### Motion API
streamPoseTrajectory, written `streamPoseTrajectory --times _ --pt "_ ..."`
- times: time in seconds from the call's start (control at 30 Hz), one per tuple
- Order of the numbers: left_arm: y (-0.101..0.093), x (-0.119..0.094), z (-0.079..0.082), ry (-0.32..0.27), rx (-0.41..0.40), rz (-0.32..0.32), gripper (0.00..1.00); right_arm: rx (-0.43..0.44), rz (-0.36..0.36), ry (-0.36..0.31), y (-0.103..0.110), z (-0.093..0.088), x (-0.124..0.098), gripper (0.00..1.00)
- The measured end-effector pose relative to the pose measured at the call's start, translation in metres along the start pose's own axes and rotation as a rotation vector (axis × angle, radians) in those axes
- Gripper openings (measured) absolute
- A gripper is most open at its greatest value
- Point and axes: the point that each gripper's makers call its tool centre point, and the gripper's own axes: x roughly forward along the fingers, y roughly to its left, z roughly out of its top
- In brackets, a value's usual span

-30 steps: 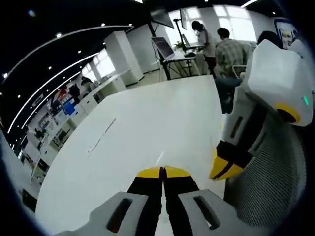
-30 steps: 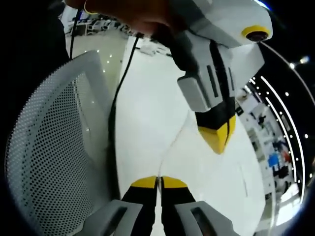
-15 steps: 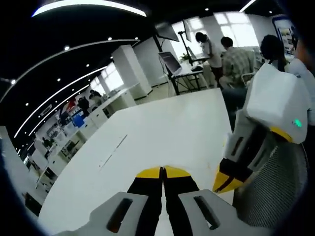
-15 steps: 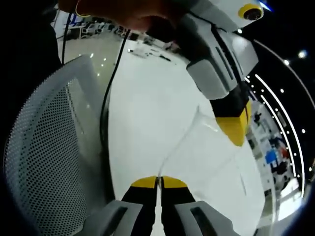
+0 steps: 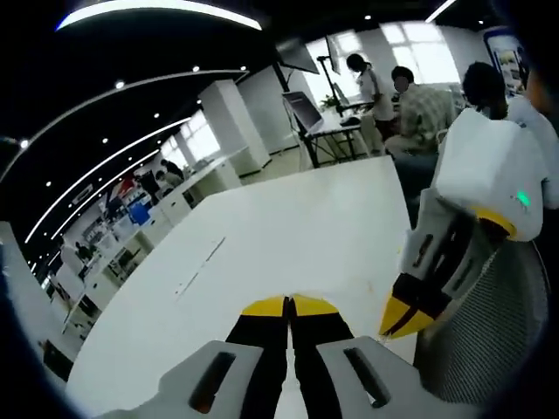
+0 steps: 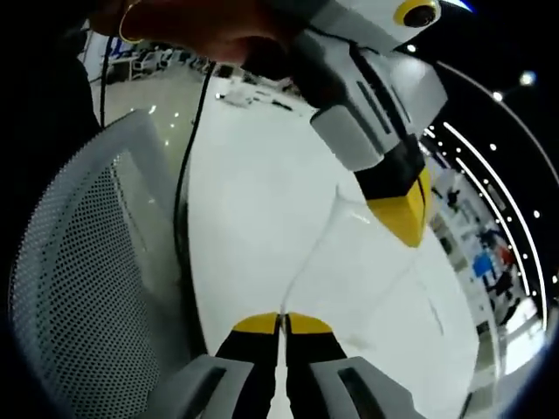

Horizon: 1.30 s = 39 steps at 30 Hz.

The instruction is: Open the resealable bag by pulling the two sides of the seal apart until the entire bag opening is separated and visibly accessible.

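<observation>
**Seal pulled further, mouth only partly open**

Spread wider than a second ago. Left gripper (image 5: 289,307) and right gripper (image 6: 281,324) each pinched tight on one lip of the clear resealable bag (image 6: 349,262), held taut above the white table (image 5: 288,218). Judged not yet fully parted.

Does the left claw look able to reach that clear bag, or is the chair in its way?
Likely yes: in the right gripper view the left claw, tips shut, meets the bag at its top corner, with nothing between. The mesh chair stands off to one side, clear of both.
</observation>
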Motion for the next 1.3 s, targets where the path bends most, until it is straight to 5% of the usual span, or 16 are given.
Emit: streamPoseTrajectory --times 0.4,0.63,0.7,0.87,0.97,1.07,1.2,1.3 --pt "-0.02 0.01 -0.032 0.085 -0.035 -0.078 0.0 0.246 -0.033 -0.064 -0.011 -0.004 -0.007 0.08" --pt "-0.036 0.02 -0.053 0.144 -0.029 -0.146 0.0 0.312 -0.055 -0.068 -0.01 -0.013 -0.019 0.1" --pt "-0.042 0.022 -0.058 0.157 -0.036 -0.171 0.0 0.287 -0.135 -0.102 -0.021 -0.01 -0.029 0.1" --pt "-0.05 0.025 -0.07 0.179 -0.034 -0.184 0.0 0.329 -0.176 -0.087 -0.023 -0.023 -0.047 0.11" --pt "-0.051 0.027 -0.079 0.197 -0.046 -0.185 0.0 0.411 -0.201 -0.076 -0.021 -0.038 -0.058 0.16" --pt "-0.051 0.029 -0.084 0.208 -0.046 -0.189 0.0 0.392 -0.248 -0.036 -0.021 -0.052 -0.067 0.18" --pt "-0.046 0.033 -0.091 0.221 -0.041 -0.193 0.0 0.549 -0.286 -0.154 -0.023 -0.05 -0.075 0.34" --pt "-0.041 0.036 -0.092 0.217 -0.072 -0.193 0.0 0.608 -0.297 -0.153 -0.023 -0.059 -0.077 0.39"
